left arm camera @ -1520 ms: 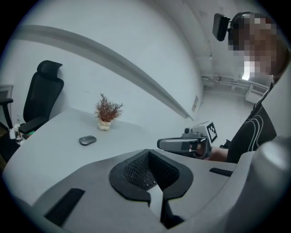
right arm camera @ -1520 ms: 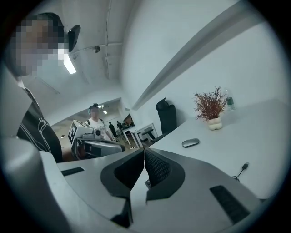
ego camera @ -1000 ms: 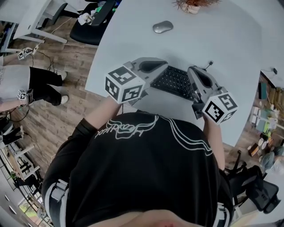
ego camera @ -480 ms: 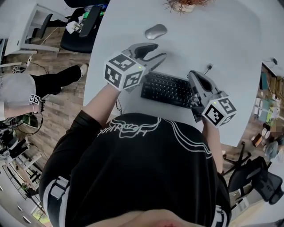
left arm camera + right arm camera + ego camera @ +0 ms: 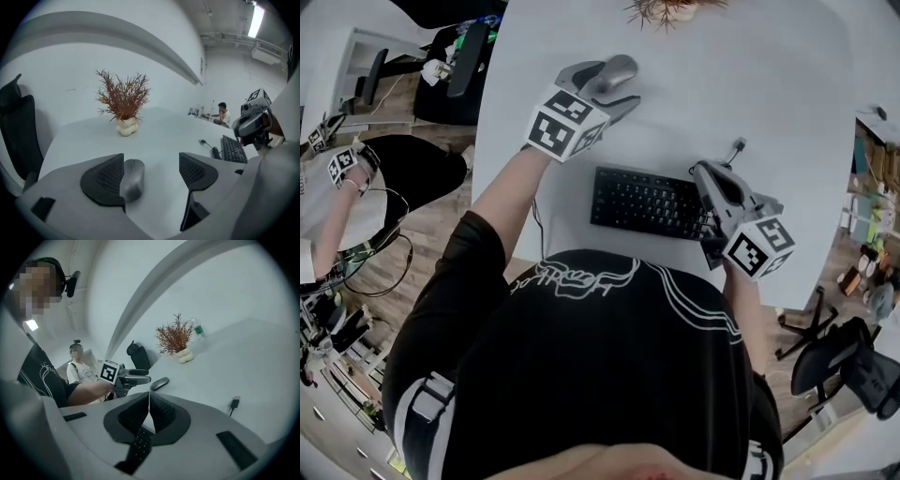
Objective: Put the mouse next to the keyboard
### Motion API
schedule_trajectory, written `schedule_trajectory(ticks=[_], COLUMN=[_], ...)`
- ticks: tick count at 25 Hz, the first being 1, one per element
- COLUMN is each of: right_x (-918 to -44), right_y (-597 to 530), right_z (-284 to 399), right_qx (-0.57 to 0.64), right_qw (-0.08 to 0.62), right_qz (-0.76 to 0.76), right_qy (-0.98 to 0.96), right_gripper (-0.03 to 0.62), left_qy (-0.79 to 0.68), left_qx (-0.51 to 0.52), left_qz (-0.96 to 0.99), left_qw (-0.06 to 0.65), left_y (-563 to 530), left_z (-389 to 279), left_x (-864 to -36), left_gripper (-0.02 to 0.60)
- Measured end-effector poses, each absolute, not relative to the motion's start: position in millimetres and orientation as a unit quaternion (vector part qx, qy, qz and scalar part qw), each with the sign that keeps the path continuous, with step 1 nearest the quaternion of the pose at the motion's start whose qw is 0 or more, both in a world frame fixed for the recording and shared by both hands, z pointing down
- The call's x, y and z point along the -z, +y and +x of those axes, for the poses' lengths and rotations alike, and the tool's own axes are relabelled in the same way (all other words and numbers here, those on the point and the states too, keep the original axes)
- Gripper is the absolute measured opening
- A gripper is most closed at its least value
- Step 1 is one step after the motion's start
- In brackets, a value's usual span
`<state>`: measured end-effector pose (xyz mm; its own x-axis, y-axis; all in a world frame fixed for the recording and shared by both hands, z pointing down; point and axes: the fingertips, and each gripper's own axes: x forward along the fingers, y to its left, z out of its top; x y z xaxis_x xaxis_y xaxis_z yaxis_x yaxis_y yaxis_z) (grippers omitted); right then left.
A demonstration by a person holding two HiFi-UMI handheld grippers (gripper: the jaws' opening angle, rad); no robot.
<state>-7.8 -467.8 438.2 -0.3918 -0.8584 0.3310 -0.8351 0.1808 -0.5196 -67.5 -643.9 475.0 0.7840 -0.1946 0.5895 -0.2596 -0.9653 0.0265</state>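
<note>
The grey mouse (image 5: 619,67) lies on the white table (image 5: 769,84), far from the black keyboard (image 5: 645,203). My left gripper (image 5: 619,86) has reached it and its jaws are opening. In the left gripper view the mouse (image 5: 132,179) sits between the pads, close against the left pad, with a wide gap to the right pad. My right gripper (image 5: 705,171) is shut with nothing in it, hovering over the keyboard's right end (image 5: 139,442). The right gripper view shows the mouse (image 5: 159,383) and my left gripper (image 5: 140,376) beyond its jaws.
A dried plant in a small white pot (image 5: 670,9) stands at the table's far edge, just past the mouse. A loose cable plug (image 5: 736,147) lies right of the keyboard. Office chairs (image 5: 455,61) and a person (image 5: 356,178) are on the floor at left.
My left gripper moved away from the keyboard's left end, up the table to the mouse, and its jaws opened around it. The right gripper stayed by the keyboard's right end.
</note>
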Motion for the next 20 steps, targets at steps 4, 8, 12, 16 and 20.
schedule_trajectory(ticks=[4,8,12,16,20], right_x=[-445.4,-452.3,-457.8,-459.9,-461.4], right_y=[-465.5,-459.6,-456.4,-454.0,-452.9], right_z=[-4.2,-0.6,0.3,0.6,3.4], right_qx=[0.334,0.344,0.350,0.354,0.357], right_qw=[0.016,0.015,0.016,0.018,0.024], right_qz=[-0.556,-0.564,-0.569,-0.571,-0.575], right_qy=[0.761,0.751,0.744,0.741,0.736], right_gripper=[0.009,0.009,0.009,0.009,0.009], left_qy=[-0.129,-0.119,-0.115,-0.114,-0.105], left_qx=[-0.333,-0.366,-0.387,-0.402,-0.415], left_qz=[0.932,0.922,0.914,0.907,0.902], left_qw=[0.052,0.051,0.043,0.045,0.048], left_y=[-672.1,-683.2,-690.5,-696.2,-696.0], left_z=[-62.8,-60.4,-60.4,-60.9,-62.3], left_x=[-502.3,-531.2,-547.2,-558.0,-565.4], left_gripper=[0.357,0.357,0.357,0.356,0.343])
